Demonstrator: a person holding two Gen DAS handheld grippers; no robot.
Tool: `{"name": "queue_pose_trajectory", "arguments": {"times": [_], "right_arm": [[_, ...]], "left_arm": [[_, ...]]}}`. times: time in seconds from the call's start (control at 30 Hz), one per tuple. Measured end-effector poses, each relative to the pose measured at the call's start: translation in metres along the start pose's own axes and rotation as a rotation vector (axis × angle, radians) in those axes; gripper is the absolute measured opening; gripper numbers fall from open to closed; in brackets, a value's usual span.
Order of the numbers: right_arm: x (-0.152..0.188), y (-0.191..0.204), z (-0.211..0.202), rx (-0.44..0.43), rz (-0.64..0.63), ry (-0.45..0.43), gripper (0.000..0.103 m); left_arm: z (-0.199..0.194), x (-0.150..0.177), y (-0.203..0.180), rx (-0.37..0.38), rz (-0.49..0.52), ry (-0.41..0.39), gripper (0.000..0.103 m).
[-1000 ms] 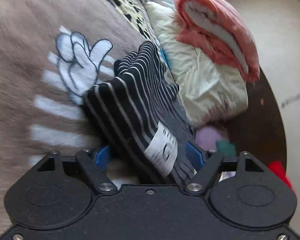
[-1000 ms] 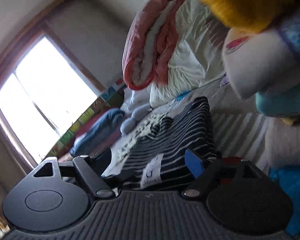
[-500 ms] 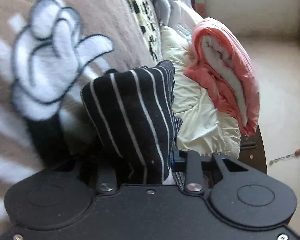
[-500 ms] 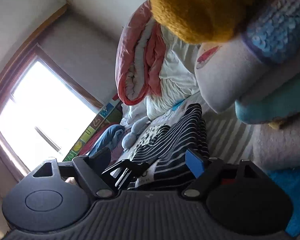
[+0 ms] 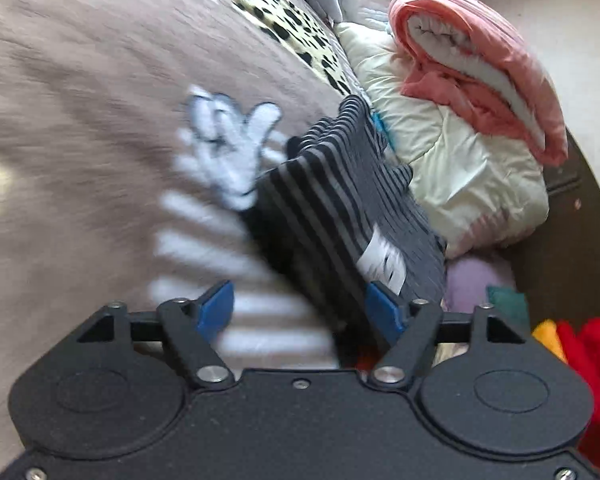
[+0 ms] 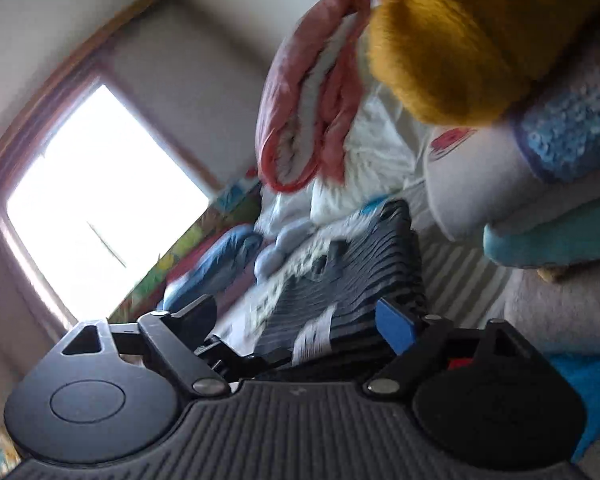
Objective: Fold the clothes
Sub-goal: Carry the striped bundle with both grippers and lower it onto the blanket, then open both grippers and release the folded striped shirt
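A black garment with thin white stripes [image 5: 340,208] lies bunched on the brown bed cover, its white label facing up. My left gripper [image 5: 300,310] is open just in front of it. The near end of the garment runs down beside the right blue pad [image 5: 384,312], and the left pad is over bare cover. In the right wrist view the same striped garment [image 6: 364,280] lies flat between the spread fingers of my right gripper [image 6: 296,320], which is open and low at its near edge.
The brown bed cover [image 5: 80,140] carries a white cartoon-hand print. A rolled pink-and-white blanket [image 5: 480,60] rests on a cream quilt [image 5: 460,168] beyond the garment. A pile of yellow [image 6: 460,40], white [image 6: 480,172] and teal [image 6: 560,236] clothes lies to the right. A bright window [image 6: 100,200] is behind.
Half a second ago my left gripper was shut on the lifted striped garment. It has now opened and the garment has dropped back onto the bed. The right gripper stays open.
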State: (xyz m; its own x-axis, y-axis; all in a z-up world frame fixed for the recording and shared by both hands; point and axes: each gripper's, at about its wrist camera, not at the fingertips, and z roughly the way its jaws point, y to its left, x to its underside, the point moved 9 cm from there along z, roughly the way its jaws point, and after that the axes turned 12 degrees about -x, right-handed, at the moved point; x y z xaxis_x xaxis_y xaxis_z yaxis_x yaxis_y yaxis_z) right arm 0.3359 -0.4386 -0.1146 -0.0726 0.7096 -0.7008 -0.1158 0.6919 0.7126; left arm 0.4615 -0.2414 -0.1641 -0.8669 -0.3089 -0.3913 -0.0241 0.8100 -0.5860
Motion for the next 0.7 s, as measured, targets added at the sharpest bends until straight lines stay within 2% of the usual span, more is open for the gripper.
{"name": "queue_pose_trajectory", "arguments": {"times": [0.07, 0.23, 0.47, 0.57, 0.63, 0.7], "right_arm": [[0.005, 0.005, -0.006, -0.009, -0.026, 0.055, 0.091], [0.018, 0.013, -0.030, 0.016, -0.021, 0.144, 0.102], [0.020, 0.043, -0.079, 0.076, -0.095, 0.262, 0.103], [0.016, 0.056, -0.095, 0.109, -0.140, 0.313, 0.103], [0.011, 0.065, -0.103, 0.132, -0.169, 0.344, 0.103], [0.005, 0.075, -0.110, 0.145, -0.199, 0.372, 0.103]], "left_arm": [[-0.015, 0.010, 0.007, -0.029, 0.032, -0.012, 0.091], [-0.057, 0.033, 0.017, -0.107, 0.141, -0.050, 0.103], [-0.128, 0.058, 0.019, -0.257, 0.273, -0.206, 0.103], [-0.163, 0.067, 0.009, -0.329, 0.371, -0.302, 0.103], [-0.185, 0.072, -0.003, -0.346, 0.428, -0.362, 0.103], [-0.203, 0.082, -0.016, -0.317, 0.496, -0.372, 0.103]]}}
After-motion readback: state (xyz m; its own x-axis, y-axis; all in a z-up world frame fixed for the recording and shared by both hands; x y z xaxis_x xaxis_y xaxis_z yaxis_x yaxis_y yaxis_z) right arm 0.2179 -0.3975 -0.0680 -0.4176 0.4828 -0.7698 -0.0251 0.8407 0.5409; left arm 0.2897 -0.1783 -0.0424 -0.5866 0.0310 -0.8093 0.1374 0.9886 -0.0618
